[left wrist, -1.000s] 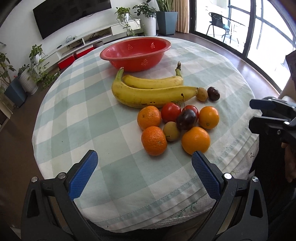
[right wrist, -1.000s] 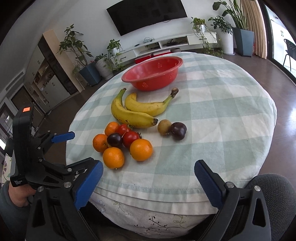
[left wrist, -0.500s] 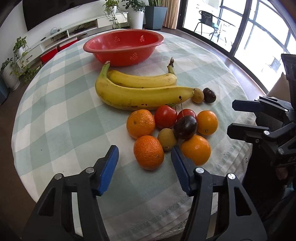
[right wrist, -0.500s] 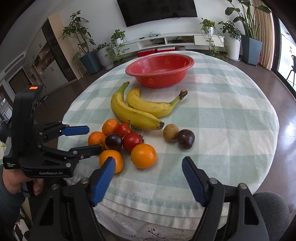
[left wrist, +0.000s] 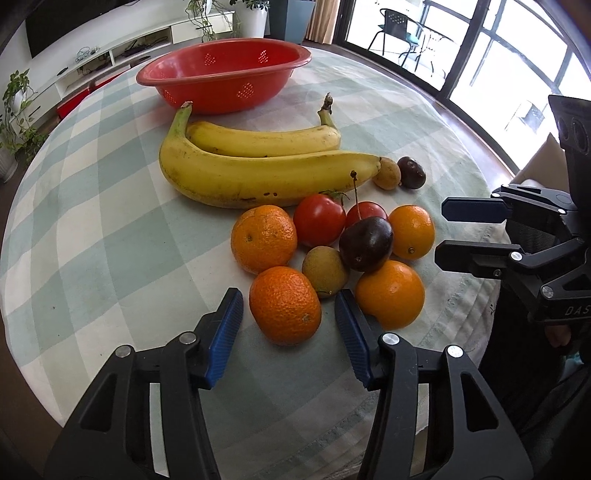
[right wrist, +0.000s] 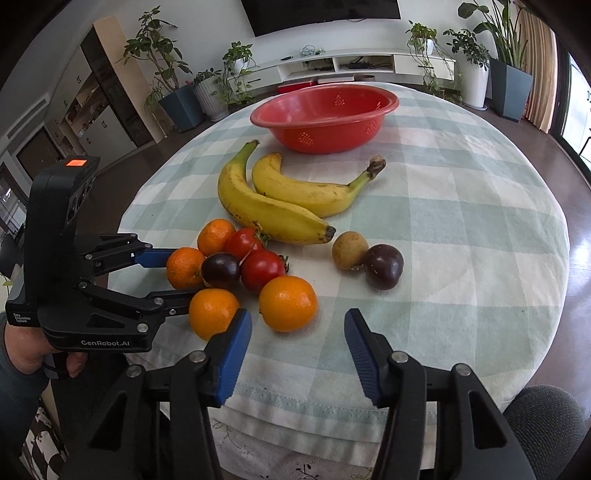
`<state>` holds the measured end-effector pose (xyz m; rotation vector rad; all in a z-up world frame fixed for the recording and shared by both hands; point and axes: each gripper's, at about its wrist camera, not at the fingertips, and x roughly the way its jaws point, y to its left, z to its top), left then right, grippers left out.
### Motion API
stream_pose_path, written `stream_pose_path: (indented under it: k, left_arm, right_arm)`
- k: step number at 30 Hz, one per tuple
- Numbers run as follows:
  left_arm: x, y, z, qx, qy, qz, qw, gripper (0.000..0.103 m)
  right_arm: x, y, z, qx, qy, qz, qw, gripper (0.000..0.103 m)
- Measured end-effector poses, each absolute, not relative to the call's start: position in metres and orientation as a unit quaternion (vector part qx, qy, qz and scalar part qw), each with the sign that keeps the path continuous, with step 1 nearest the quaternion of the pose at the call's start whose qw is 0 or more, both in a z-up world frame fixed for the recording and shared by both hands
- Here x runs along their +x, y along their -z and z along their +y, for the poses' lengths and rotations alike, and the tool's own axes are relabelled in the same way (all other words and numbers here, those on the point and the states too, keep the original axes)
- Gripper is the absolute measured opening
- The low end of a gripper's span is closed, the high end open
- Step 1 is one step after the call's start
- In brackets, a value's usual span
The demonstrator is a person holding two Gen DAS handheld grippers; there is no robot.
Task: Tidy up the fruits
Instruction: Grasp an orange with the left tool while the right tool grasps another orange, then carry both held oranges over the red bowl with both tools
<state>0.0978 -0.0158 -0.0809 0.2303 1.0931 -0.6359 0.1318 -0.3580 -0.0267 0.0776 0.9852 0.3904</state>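
Left wrist view: left gripper point(left wrist: 288, 325) wide around near orange point(left wrist: 285, 305), not touching. Squeeze softly, lift, carry to bowl point(left wrist: 225, 74). Right gripper point(right wrist: 295, 349) wide, empty.

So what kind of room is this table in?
Most likely a home living room: a wall-mounted TV above a low white media shelf, potted plants along the wall, and a round table with a checked tablecloth.

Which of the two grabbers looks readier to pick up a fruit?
Probably the left gripper: its open fingers already flank the nearest orange. The right gripper is open short of its orange.
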Motion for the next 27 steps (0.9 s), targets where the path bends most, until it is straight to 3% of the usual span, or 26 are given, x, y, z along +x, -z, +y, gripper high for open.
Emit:
stream_pose_path:
  k: [6,27]
  left_arm:
    - [0.093,0.08,-0.011,0.102,0.3,0.507,0.802,0.032]
    - [0.072,0.07,0.022,0.054,0.288,0.498,0.816,0.032]
  right_arm:
    - [0.128,0.027,-0.35,0.038,-0.205,0.472,0.856,0.05]
    - [0.138,0.046,-0.295,0.001,-0.231,0.487,0.842,0.045]
